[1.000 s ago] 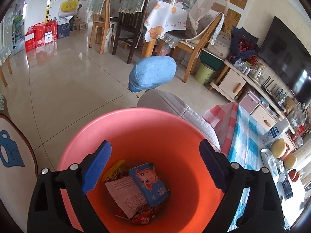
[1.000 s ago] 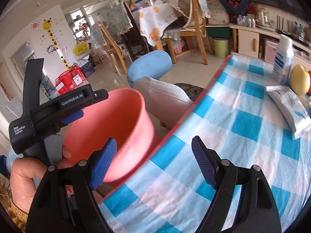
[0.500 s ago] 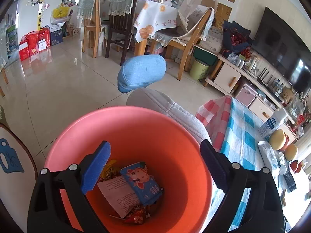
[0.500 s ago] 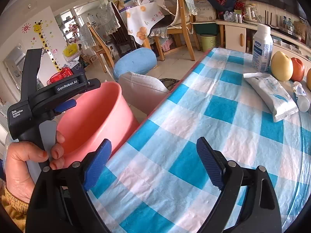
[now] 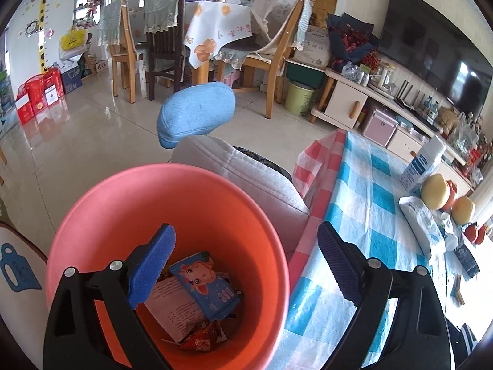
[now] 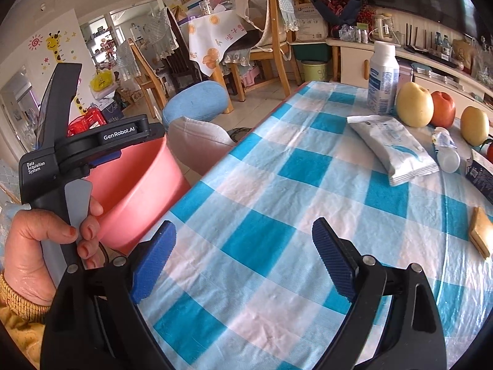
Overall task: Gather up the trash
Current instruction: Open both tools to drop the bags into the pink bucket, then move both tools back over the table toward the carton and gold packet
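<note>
A pink bin (image 5: pixel 129 203) stands beside the table's edge and holds trash: a blue cartoon snack packet (image 5: pixel 206 283), a printed paper slip (image 5: pixel 172 308) and red wrappers (image 5: pixel 200 339). My left gripper (image 5: pixel 246 265) is open and empty, hovering over the bin's rim. The bin also shows in the right wrist view (image 6: pixel 135 191) with the left gripper's body (image 6: pixel 77 154) above it. My right gripper (image 6: pixel 243 262) is open and empty over the blue checked tablecloth (image 6: pixel 277 203). A small white crumpled item (image 6: pixel 445 151) lies by the fruit.
On the table are a white tissue pack (image 6: pixel 391 148), a white bottle (image 6: pixel 383 80), yellow and red fruit (image 6: pixel 414 104), a dark card (image 6: pixel 480 172) and a biscuit (image 6: pixel 480 234). A grey cushioned seat (image 5: pixel 240 172) and a blue stool (image 5: pixel 197 111) stand past the bin.
My left gripper has shifted right, so the bin sits more to the left and more table shows. My right gripper has swung right over the table, bringing the fruit and tissue pack into view.
</note>
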Tool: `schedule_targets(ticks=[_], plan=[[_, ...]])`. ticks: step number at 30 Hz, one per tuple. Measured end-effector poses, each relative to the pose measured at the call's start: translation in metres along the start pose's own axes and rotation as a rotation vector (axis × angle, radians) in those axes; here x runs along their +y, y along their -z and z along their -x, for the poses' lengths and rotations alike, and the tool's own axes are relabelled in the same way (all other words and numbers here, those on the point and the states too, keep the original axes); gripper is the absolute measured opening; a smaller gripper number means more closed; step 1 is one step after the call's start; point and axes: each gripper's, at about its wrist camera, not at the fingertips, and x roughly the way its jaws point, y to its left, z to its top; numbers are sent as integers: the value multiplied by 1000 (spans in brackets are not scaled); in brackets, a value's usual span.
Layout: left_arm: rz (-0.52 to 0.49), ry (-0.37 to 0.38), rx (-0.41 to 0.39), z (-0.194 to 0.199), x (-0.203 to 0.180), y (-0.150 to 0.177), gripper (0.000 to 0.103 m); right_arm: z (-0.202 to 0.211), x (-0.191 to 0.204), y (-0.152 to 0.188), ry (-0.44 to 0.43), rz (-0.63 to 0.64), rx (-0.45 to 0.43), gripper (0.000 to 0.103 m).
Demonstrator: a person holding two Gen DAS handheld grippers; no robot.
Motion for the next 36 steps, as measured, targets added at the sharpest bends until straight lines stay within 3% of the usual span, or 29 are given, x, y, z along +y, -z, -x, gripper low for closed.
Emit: schedule_targets(ticks=[17,36], plan=[[-164,46,10,2,-65,22,93,31,-47,17,44,-48,-39,91],[-343,151,8,13,-142,56,93,68,-108,35,93,-99,-93,91]])
